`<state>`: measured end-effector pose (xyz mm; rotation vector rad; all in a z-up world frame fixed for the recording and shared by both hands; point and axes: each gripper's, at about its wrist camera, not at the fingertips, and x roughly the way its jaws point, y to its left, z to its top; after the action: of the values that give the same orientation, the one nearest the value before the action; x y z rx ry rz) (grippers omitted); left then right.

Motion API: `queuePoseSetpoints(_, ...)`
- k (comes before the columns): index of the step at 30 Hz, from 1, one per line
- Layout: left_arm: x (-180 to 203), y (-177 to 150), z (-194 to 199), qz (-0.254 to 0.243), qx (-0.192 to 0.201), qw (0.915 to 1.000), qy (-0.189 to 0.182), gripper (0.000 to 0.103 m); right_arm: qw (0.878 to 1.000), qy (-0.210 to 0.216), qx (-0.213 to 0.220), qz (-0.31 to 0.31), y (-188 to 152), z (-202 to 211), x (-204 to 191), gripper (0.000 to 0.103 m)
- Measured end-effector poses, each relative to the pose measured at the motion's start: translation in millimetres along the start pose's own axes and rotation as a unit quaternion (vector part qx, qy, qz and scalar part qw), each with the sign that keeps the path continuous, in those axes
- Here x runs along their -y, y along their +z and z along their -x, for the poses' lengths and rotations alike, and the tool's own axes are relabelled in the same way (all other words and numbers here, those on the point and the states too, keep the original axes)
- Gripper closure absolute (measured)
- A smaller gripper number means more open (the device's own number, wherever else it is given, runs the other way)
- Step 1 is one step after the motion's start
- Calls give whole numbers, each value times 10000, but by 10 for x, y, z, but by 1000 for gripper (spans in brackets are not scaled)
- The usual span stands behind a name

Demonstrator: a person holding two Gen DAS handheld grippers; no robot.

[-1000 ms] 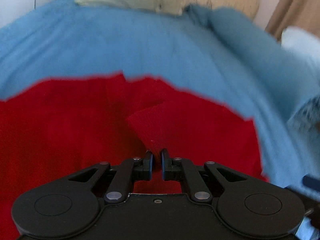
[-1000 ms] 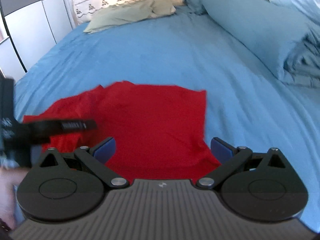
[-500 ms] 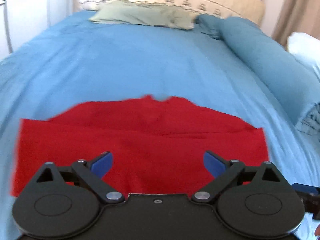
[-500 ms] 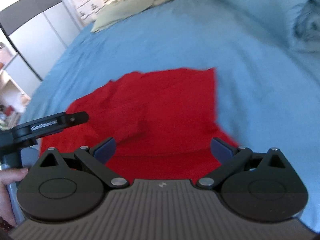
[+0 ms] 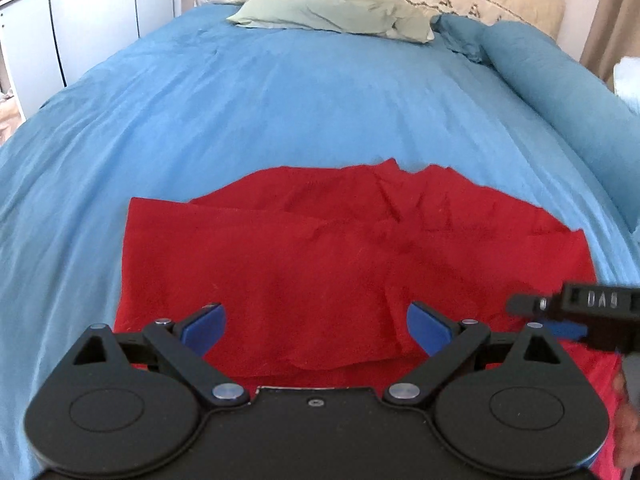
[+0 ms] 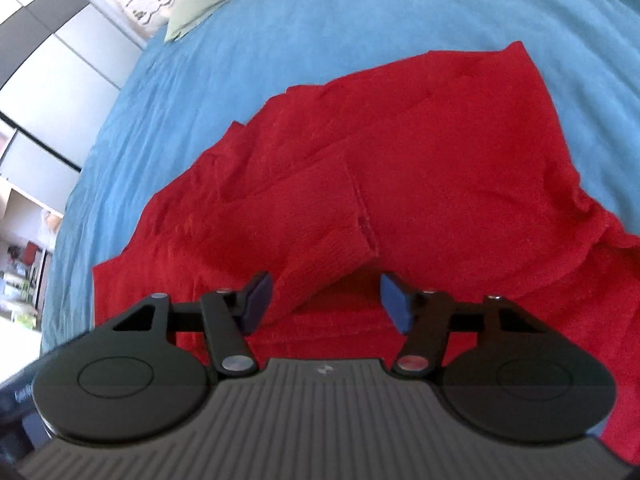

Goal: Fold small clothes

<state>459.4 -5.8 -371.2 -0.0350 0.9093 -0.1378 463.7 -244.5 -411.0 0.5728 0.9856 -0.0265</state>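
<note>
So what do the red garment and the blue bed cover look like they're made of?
Red garment: looks like a soft knit, matte, with fine ribbing visible on the sleeve end, possibly wool or acrylic. Blue bed cover: smooth, thin-looking fabric, matte with shallow wrinkles; the fibre can't be told.

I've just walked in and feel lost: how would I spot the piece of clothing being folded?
Look at the big bed with the blue cover. Near its closer end lies the red garment, spread flat and partly folded. It is the only red thing there; the pale green pillow lies far off at the headboard.
</note>
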Motion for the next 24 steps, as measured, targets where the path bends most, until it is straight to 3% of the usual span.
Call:
queuePoseSetpoints(3,-56,-45,18,6,-146,9999,-10,4,9999,-100,111,-21,56,-42,-37,32)
queuePoseSetpoints(5,-81,-55,0,49,-261,9996,12,4,9997,-197,89,-66,100,-100,-57,41)
queuePoseSetpoints(7,-84,-52,-20,77,-342,9994,62,4,9994,-334,35,-76,128,-151,-78,77)
queuePoseSetpoints(8,-84,-49,-28,85,-372,9992,79,4,9994,-341,-20,-100,146,-171,-83,81)
queuePoseSetpoints(11,-86,-34,-38,139,-434,9989,88,4,9994,-338,43,-60,217,-139,-145,82)
queuePoseSetpoints(18,-59,12,-17,66,-426,9991,64,4,9963,-58,711,489,534,346,-425,83)
queuePoseSetpoints(21,-50,23,-7,17,-392,9992,44,4,9914,-119,1022,804,646,617,-421,83)
queuePoseSetpoints(24,-41,5,-32,-19,-419,9991,49,4,9810,-515,1315,1328,665,802,-316,83)
